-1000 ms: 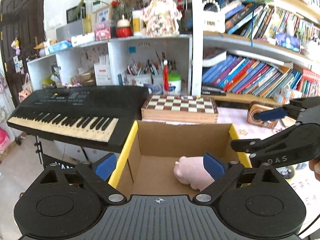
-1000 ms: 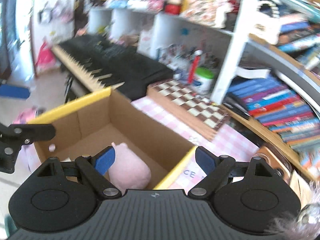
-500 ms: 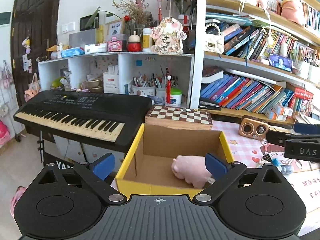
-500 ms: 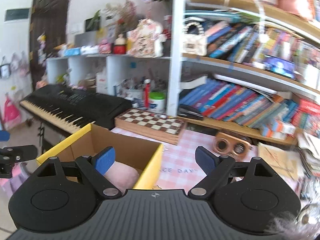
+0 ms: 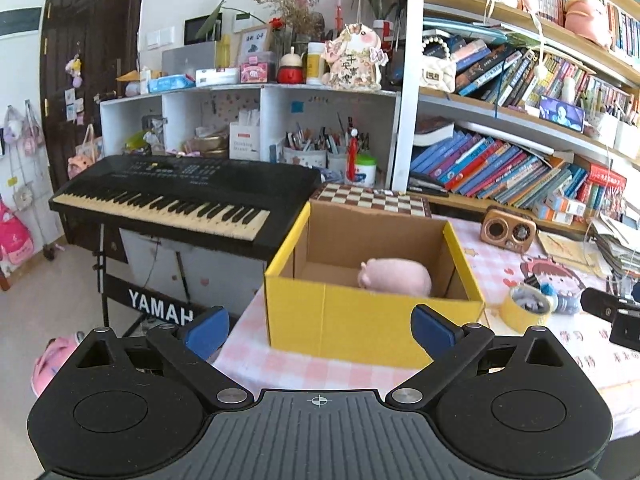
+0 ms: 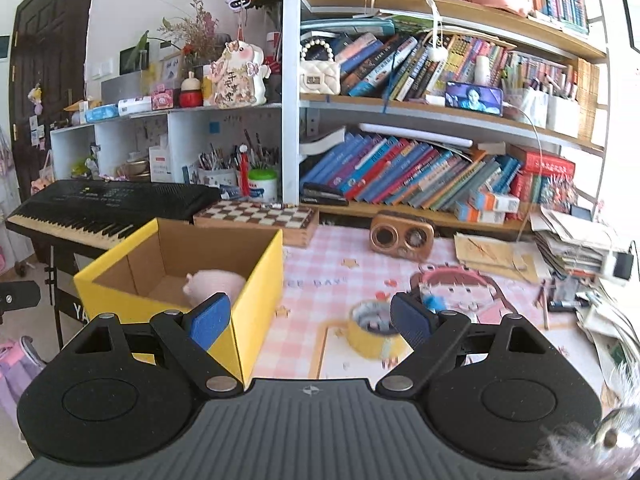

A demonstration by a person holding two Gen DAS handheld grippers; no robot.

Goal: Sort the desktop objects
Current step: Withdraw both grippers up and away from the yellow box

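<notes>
Tape roll (image 6: pixel 374 334) lies flat on the bench (image 6: pixel 332 280), at 1 o'clock of the empty, wide-open right gripper (image 6: pixel 310 320), the nearer one; left gripper (image 5: pixel 318 330) also open, empty.

A dark wooden door (image 5: pixel 92 60) stood left of white cubby shelves (image 5: pixel 248 120); crowded bookshelves (image 6: pixel 440 128) lined the wall, with a black keyboard (image 5: pixel 180 196) on its stand in daylight.

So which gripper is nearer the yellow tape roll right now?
Right. The right gripper has the yellow tape roll just ahead; the left gripper faces the box, tape off to its right.
</notes>
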